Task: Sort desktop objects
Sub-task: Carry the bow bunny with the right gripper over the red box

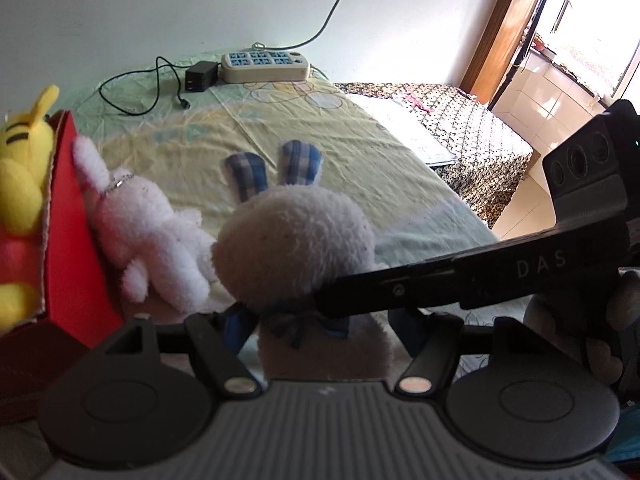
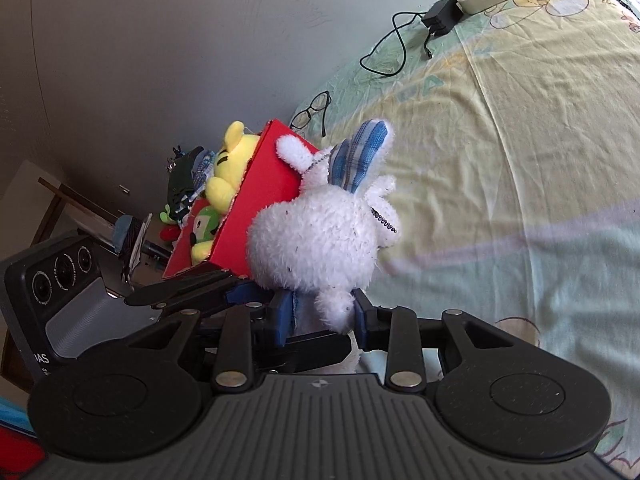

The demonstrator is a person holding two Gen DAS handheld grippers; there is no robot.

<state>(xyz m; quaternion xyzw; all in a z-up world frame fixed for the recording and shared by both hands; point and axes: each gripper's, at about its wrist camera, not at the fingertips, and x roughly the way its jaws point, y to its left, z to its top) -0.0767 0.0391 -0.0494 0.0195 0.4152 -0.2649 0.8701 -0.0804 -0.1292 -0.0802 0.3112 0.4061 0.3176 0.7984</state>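
The rabbit (image 2: 316, 240) sits right at my fingers, its ears pointing up and away toward the red box (image 2: 260, 200), which lies just beyond it to my left. So its long axis runs roughly along both grippers' reach, body nearest me, head forward. My left gripper (image 1: 316, 320) is closed on the body below the blue bow; from its own camera the head (image 1: 296, 244) fills the middle. My right gripper (image 2: 320, 316) is pinched narrow on a small white limb or tail at the rabbit's bottom end. Both hold it, and I judge the left is nearer the box.

It looks soft and fuzzy, white with flecks of dirt, and its ears (image 1: 276, 168) are blue plaid. It will squash in the grip.

A second white plush (image 1: 144, 224) leans on the box wall, touching the rabbit. A yellow plush (image 1: 24, 184) is already in the box. All this lies on a pale bedsheet (image 2: 500, 140), with a power strip (image 1: 266, 66) well off.
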